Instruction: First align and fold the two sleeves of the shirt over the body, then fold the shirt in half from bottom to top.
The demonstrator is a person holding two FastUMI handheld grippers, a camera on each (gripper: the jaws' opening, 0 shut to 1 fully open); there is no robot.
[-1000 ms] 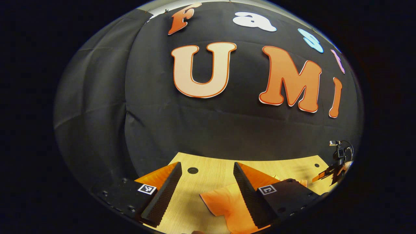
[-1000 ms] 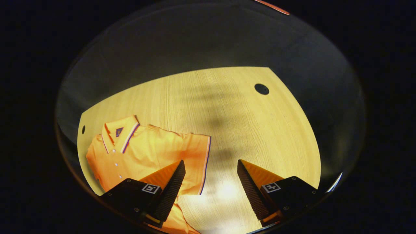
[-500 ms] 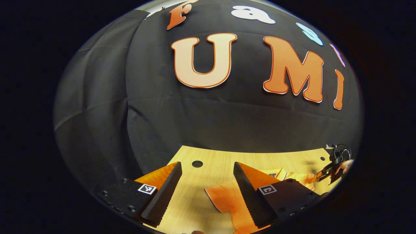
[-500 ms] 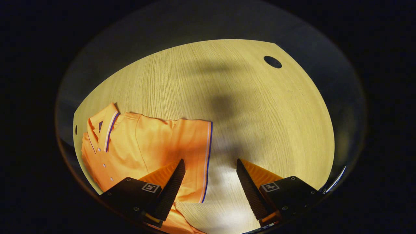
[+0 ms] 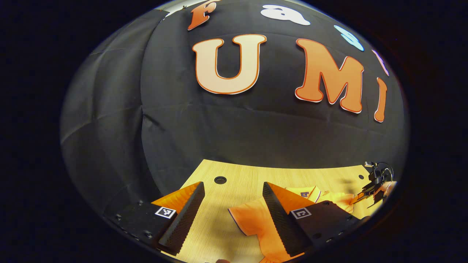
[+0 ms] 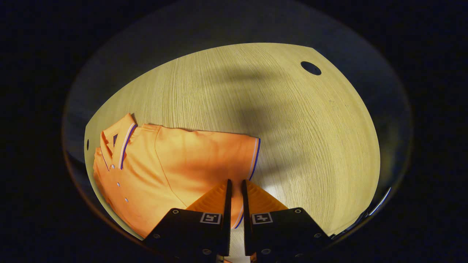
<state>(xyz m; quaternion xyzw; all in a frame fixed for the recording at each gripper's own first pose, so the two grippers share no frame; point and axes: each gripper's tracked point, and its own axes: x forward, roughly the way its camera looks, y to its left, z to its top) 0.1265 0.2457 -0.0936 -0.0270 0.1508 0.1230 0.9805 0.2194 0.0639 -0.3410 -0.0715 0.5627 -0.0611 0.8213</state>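
Orange cloth is what I see first: the shirt [image 6: 172, 171] lies flat on the wooden desk [image 6: 292, 128], collar toward the far left corner in the right gripper view. My right gripper [image 6: 234, 186] has its fingers drawn nearly together over the sleeve [image 6: 219, 157] cuff; I cannot tell whether both press it. My left gripper [image 5: 232, 190] holds its fingers wide apart above the other sleeve [image 5: 248, 219], near the desk's far edge.
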